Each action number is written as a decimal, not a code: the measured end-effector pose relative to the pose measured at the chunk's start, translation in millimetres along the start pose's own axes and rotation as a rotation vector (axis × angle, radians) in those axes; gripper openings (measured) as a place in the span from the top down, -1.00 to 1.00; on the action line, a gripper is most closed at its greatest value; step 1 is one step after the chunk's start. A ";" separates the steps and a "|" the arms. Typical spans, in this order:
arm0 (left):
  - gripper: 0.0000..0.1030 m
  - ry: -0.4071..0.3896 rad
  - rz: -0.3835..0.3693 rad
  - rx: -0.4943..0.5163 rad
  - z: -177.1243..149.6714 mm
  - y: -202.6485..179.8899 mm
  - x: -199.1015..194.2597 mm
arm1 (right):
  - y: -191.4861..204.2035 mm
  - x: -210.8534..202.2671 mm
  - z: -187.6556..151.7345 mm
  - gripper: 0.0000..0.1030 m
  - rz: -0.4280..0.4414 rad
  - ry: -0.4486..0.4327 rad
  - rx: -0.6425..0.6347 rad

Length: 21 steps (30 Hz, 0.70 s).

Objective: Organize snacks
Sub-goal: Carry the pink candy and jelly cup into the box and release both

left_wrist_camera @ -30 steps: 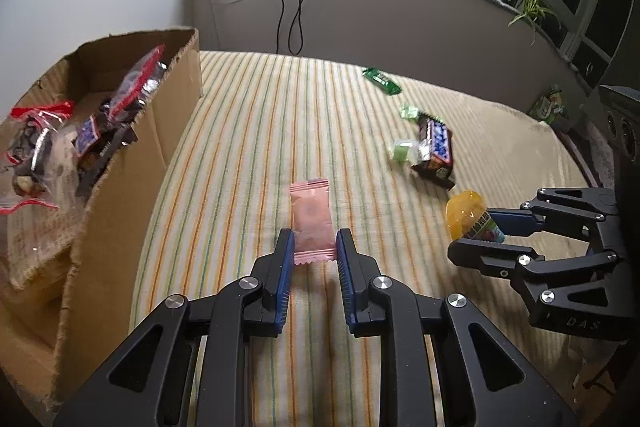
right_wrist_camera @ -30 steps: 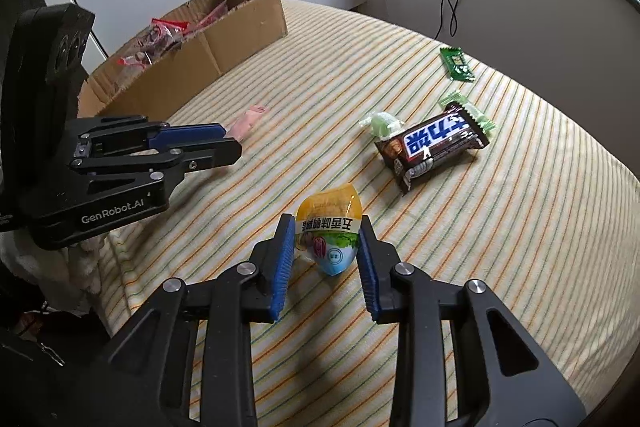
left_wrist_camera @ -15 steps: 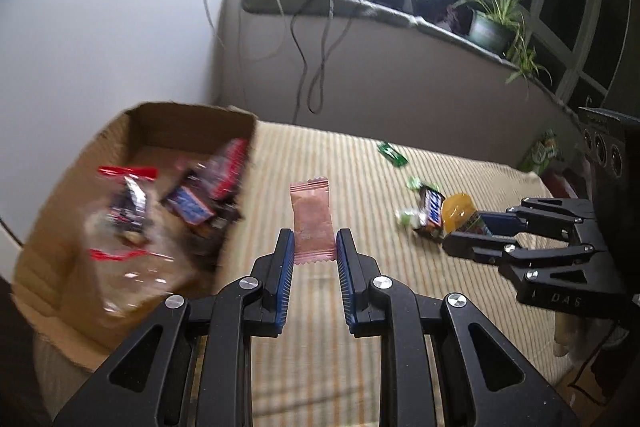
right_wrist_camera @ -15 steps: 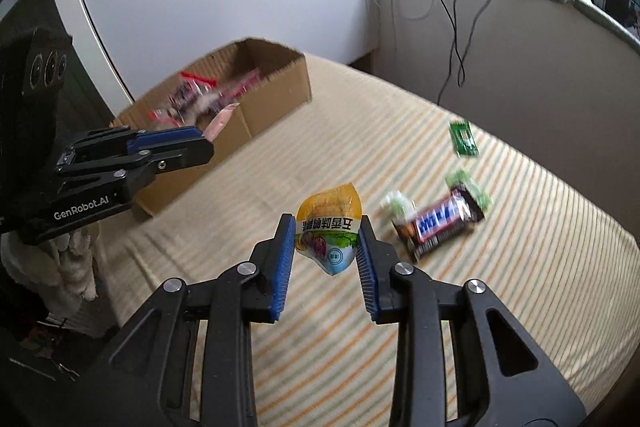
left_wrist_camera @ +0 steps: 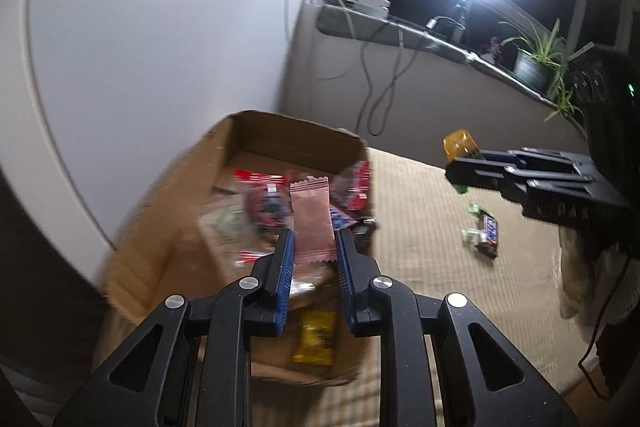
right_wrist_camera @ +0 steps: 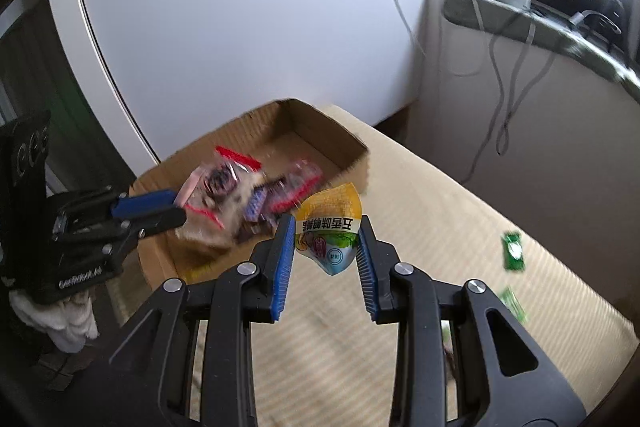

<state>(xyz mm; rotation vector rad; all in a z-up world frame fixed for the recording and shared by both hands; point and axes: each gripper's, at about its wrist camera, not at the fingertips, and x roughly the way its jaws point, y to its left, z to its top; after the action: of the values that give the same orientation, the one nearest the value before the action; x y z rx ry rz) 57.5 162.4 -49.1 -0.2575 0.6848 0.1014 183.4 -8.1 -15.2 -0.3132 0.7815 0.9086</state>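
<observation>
My left gripper [left_wrist_camera: 314, 247] is shut on a pink candy wrapper [left_wrist_camera: 311, 221] and hangs over the open cardboard box [left_wrist_camera: 240, 147], which holds several wrapped snacks. My right gripper [right_wrist_camera: 326, 247] is shut on a yellow snack pouch [right_wrist_camera: 330, 227], in the air just right of the box's near corner [right_wrist_camera: 352, 143]. In the left wrist view the right gripper [left_wrist_camera: 460, 175] shows at the right with the yellow pouch [left_wrist_camera: 460, 145]. The left gripper [right_wrist_camera: 176, 209] shows in the right wrist view over the box's left side.
A chocolate bar [left_wrist_camera: 488, 231] with small green candies beside it lies on the striped cloth. Green packets [right_wrist_camera: 512, 251] lie at the right of the cloth. A white wall stands behind the box. Cables hang from the window ledge [left_wrist_camera: 400, 27], with a ring light and a plant.
Both grippers rose off the cloth with their snacks and swung left toward the box. The pink wrapper now hangs over the box; the yellow pouch is at its near corner.
</observation>
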 end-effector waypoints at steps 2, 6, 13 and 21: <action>0.62 -0.003 0.013 -0.010 -0.7 9.2 -2.3 | 4.5 10.8 8.6 0.40 0.009 0.005 -0.011; 0.62 -0.007 0.031 -0.029 -2.0 24.5 -4.9 | 12.8 36.4 26.7 0.40 0.028 0.024 -0.036; 0.62 -0.005 0.047 -0.048 -5.8 39.9 -5.8 | 23.4 73.6 43.1 0.40 0.062 0.060 -0.046; 0.61 -0.002 0.039 -0.053 -3.4 43.6 -3.9 | 25.2 101.1 50.4 0.37 0.086 0.088 -0.028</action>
<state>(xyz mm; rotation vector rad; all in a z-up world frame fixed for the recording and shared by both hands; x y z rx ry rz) 44.7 203.5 -57.9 -0.2949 0.6863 0.1569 224.3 93.8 -51.6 -0.3484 0.8687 0.9923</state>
